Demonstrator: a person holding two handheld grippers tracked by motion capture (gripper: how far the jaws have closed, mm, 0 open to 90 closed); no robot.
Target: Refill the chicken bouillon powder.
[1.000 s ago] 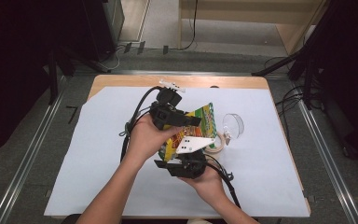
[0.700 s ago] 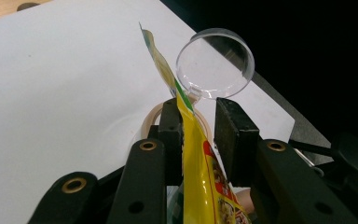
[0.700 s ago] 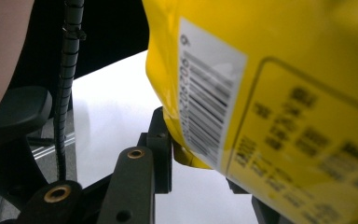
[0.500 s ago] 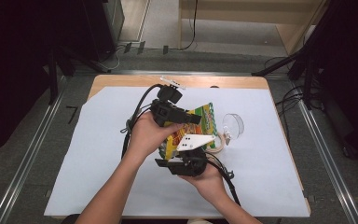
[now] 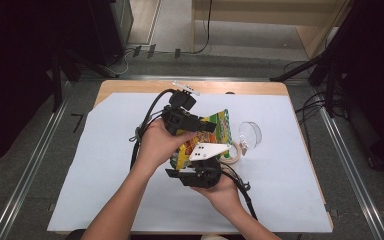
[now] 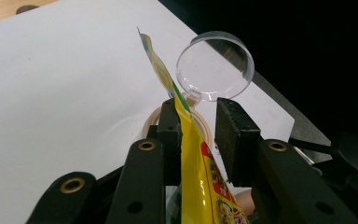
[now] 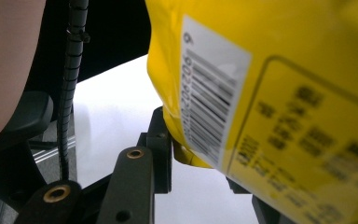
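The yellow snack bag (image 5: 200,137) is held up off the white sheet (image 5: 95,165) that covers the bench (image 5: 130,86), near its middle, between the two tongs. The sheet lies bare to the left and along the near edge, giving wide room there; to the right of the bag sit a clear round lid (image 5: 250,133) and a tan ring (image 5: 231,151), both close by. In the left gripper view the bag's (image 6: 200,158) thin top edge rises between the jaws: it lies against the left pad, and the right pad stands off with a gap, so the left tongs (image 6: 198,135) are spread. In the right gripper view the bag's (image 7: 279,93) lower corner sits at the right tongs (image 7: 205,163); the second jaw is mostly hidden, so their state cannot be told. A white label with a barcode (image 7: 209,93) shows digits, blurred, along with smeared dark print. Both forearms come in from the near edge, the left hand (image 5: 155,145) wrapped over its tongs (image 5: 187,122) and the right hand (image 5: 222,187) cupped beneath its own (image 5: 200,170).
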